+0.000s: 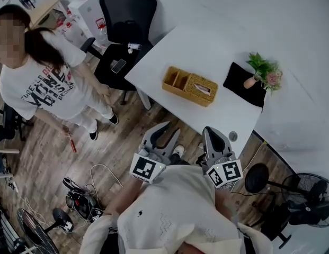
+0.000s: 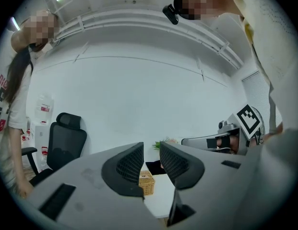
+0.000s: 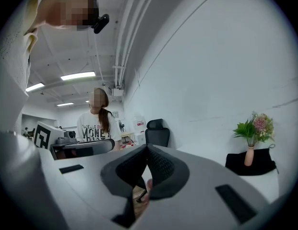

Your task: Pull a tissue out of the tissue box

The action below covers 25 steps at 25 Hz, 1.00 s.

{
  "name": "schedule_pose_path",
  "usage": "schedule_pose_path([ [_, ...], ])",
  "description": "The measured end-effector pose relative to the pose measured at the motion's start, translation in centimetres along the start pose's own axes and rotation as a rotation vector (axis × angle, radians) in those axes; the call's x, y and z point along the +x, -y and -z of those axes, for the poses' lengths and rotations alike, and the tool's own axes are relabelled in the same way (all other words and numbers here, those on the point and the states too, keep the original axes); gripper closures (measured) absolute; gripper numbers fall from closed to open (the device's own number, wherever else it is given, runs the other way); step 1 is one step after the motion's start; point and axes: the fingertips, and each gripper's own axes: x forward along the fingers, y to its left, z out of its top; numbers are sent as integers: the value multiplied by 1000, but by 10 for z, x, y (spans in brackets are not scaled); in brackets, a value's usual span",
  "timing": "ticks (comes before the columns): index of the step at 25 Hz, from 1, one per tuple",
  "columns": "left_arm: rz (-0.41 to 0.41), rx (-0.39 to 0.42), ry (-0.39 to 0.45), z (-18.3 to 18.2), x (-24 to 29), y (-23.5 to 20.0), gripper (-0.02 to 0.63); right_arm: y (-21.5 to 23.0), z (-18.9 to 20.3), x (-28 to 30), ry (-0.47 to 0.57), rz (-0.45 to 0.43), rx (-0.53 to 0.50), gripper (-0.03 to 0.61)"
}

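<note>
Head view: box [image 1: 189, 86] beyond left tongs [image 1: 165, 128]

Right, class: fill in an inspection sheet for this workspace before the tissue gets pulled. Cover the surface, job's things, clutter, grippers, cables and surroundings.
Surface: white table, mostly bare.
Job's things: wicker tissue box near the table's front edge; no tissue pulled yet.
Clutter: black cloth at the table's right end, with a vase of plants on it.
Grippers: left gripper open, nothing between its jaws; right gripper shut, nothing held; both short of the table.
Cables: a tangle on the wooden floor, left of the operator.
Surroundings: black chair at the table's far end; a person standing beside it; a fan on the floor at right.
</note>
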Motion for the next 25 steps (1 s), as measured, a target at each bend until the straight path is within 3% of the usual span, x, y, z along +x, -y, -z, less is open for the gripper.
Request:
schedule_pose_path([
  [9,-2,6,7,2,52,10,508,52,-5,8,-4,-21,10,577],
  [16,-1,15,-11,8,71,7,508,67,-5,11,-7,-27,14,577],
  [25,47,25,-46,17,97,6,508,89,-5,14,-17,21,17,577],
])
